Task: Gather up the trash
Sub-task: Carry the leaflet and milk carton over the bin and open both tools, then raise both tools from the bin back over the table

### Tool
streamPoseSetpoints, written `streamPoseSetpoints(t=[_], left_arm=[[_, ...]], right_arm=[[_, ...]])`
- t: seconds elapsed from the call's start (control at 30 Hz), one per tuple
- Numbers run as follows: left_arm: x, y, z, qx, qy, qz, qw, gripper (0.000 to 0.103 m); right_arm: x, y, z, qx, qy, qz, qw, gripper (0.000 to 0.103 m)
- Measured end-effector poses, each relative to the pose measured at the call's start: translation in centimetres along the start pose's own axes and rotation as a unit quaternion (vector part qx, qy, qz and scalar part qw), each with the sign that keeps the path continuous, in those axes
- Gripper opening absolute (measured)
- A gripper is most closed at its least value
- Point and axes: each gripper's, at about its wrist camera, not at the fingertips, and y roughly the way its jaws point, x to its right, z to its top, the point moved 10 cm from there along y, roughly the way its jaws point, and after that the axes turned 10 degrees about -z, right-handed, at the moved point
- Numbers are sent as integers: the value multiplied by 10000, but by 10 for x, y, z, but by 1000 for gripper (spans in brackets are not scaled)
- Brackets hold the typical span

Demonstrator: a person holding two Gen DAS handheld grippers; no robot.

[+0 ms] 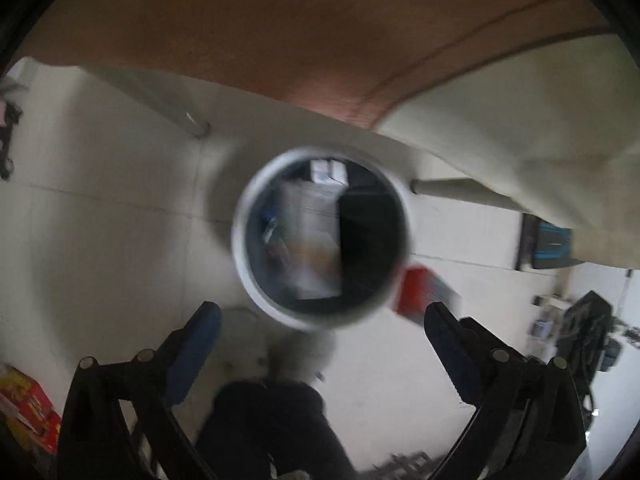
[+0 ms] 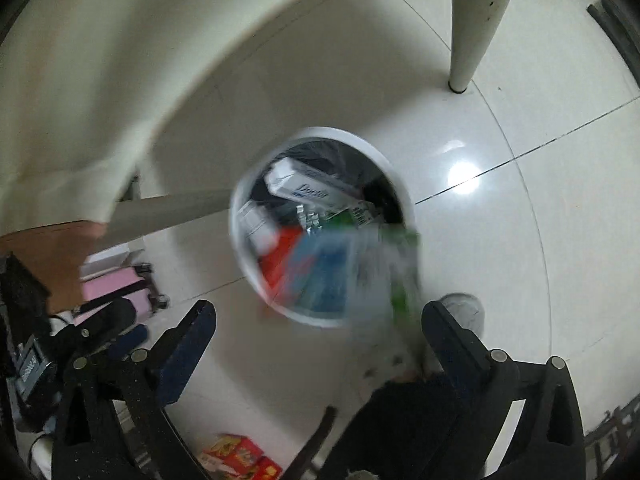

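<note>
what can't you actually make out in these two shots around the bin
- Round white trash bin, left wrist view: motion blur smears its contents; none identifiable.
- Blurred green and clear wrapper, right wrist view: smeared over the bin's rim; whether it has landed inside is unclear.
- Red box, left wrist view: half hidden behind the bin, print unreadable.
- Open left claw and open right claw: bases cut off by the bottom edge.

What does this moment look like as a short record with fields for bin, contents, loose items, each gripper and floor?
bin: round white trash bin with dark liner, standing on the floor
contents: white carton with blue script, red packet, other blurred packaging
loose items: blurred blue, clear and green packaging over the rim; red box beside the bin
left gripper: open, empty, above bin
right gripper: open, empty
floor: glossy pale tiled floor
</note>
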Motion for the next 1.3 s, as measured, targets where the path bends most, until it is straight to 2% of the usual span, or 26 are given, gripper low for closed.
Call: streamPoseSetpoints(t=[0.17, 0.3, 0.4, 0.5, 0.73, 1.0, 1.3], left_arm=[[-22, 4, -5, 283, 410, 909, 9946, 103], [-36, -9, -22, 241, 515, 1200, 9912, 103], [-37, -12, -32, 229, 621, 1433, 9875, 103], [-34, -21, -44, 188, 677, 1538, 9856, 103], [-18, -40, -65, 138, 789, 1781, 9808, 103], [7, -86, -88, 203, 897, 1761, 9801, 103], [42, -160, -110, 366, 1000, 1673, 9801, 103]], right_arm=[[12, 14, 0, 197, -242, -701, 9971, 103], [20, 6, -4, 372, -515, -1312, 9893, 103], [22, -3, -9, 530, -850, -1904, 9766, 103], [22, -16, -16, 613, -1062, -2240, 9669, 103], [30, -49, -32, 651, -1077, -2395, 9627, 103], [21, -102, -49, 754, -1143, -2408, 9609, 103], [3, -201, -73, 957, -1181, -2349, 9601, 103]])
